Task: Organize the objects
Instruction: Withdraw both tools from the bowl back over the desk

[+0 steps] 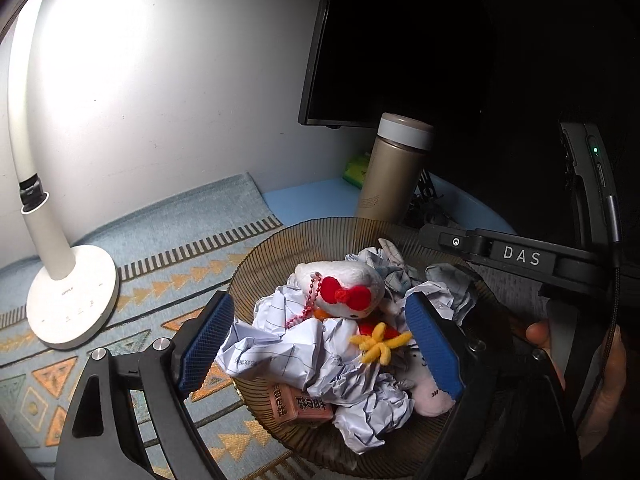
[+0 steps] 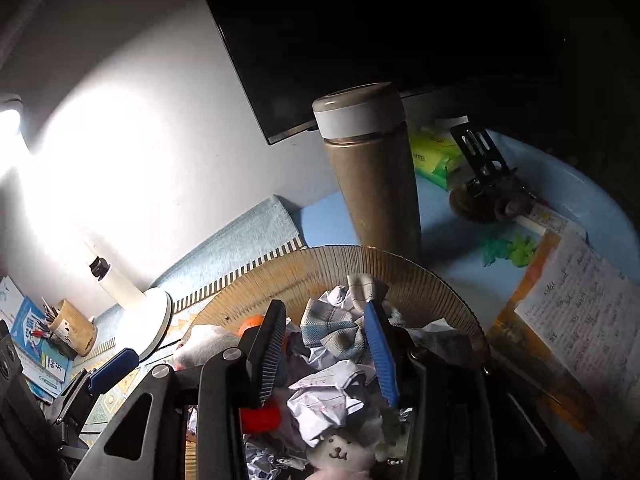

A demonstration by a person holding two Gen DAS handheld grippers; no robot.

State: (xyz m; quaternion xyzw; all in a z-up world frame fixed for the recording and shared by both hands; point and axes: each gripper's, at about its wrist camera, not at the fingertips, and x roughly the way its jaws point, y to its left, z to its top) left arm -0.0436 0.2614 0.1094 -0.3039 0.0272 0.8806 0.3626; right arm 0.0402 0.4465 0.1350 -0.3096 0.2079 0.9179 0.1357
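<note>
The ribbed bowl (image 1: 256, 264) sat heaped on the patterned mat (image 1: 168, 276), just in front of the flask (image 1: 394, 168). Both tools hung over the pile: the left gripper (image 1: 320, 344) spread wide around crumpled paper (image 1: 280, 344) and a white plush toy (image 1: 340, 280), the right gripper (image 2: 326, 352) narrowly parted about a checked cloth (image 2: 336, 328), gripping nothing. Closing might have snagged the toy's bead chain (image 1: 306, 304) and dragged neighbours overboard.

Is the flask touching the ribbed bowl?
Cannot tell. In both wrist views the flask stands upright behind the bowl, whose far rim hides its base, so neither contact nor a gap shows.
</note>
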